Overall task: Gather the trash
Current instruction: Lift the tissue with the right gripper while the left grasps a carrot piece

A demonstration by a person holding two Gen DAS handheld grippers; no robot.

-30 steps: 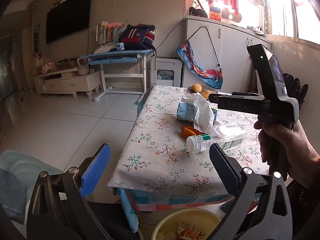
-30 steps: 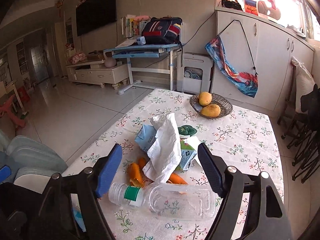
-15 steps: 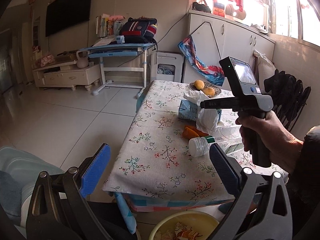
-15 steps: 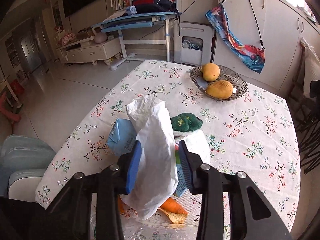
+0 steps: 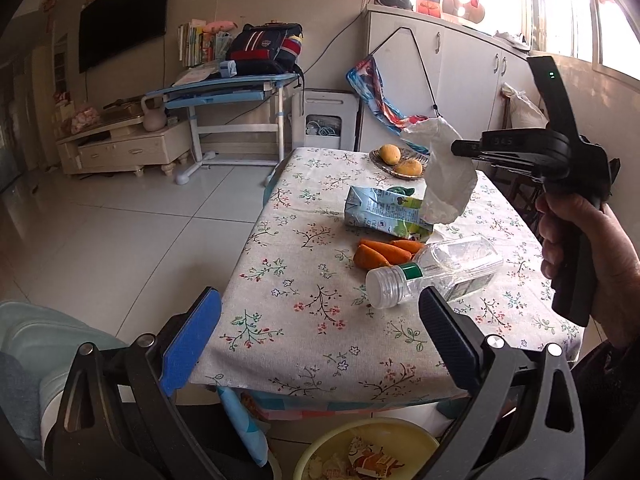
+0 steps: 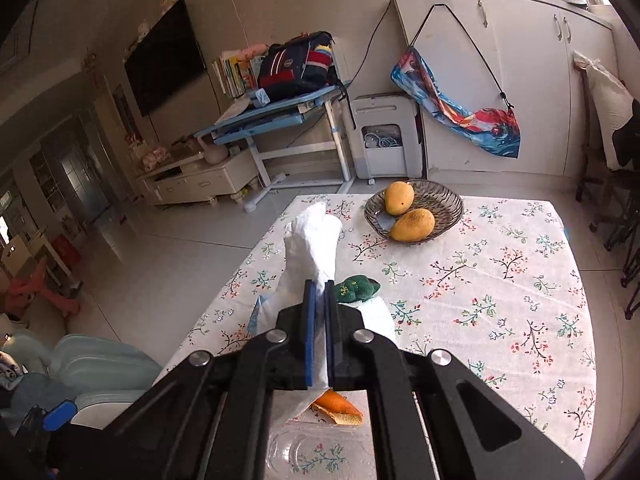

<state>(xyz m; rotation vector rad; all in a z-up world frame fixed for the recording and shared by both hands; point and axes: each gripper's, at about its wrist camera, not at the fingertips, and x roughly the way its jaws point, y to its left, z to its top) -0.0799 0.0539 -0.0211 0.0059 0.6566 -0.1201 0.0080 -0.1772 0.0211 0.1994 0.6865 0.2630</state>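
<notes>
My right gripper [image 6: 319, 288] is shut on a crumpled white tissue [image 6: 310, 248], which hangs lifted above the table; in the left wrist view the right gripper [image 5: 458, 147] holds the tissue [image 5: 444, 176] in the air. On the floral tablecloth lie a light-blue carton [image 5: 384, 212], orange peels [image 5: 384, 252] and a clear plastic bottle [image 5: 436, 272] on its side. My left gripper [image 5: 320, 332] stands open at the table's near edge, with nothing between its fingers. Below it sits a yellow bin [image 5: 420, 440] holding wrappers.
A wire dish with two mangoes [image 6: 412, 210] stands at the table's far end. A green crumpled wrapper [image 6: 358, 288] lies mid-table. A blue desk [image 5: 232, 88] with a backpack and a TV stand are across the tiled floor. Dark chairs [image 6: 624, 208] stand to the right.
My right gripper went from open around the tissue to shut on it, then lifted it off the carton. The left gripper drifted slightly, still open.
</notes>
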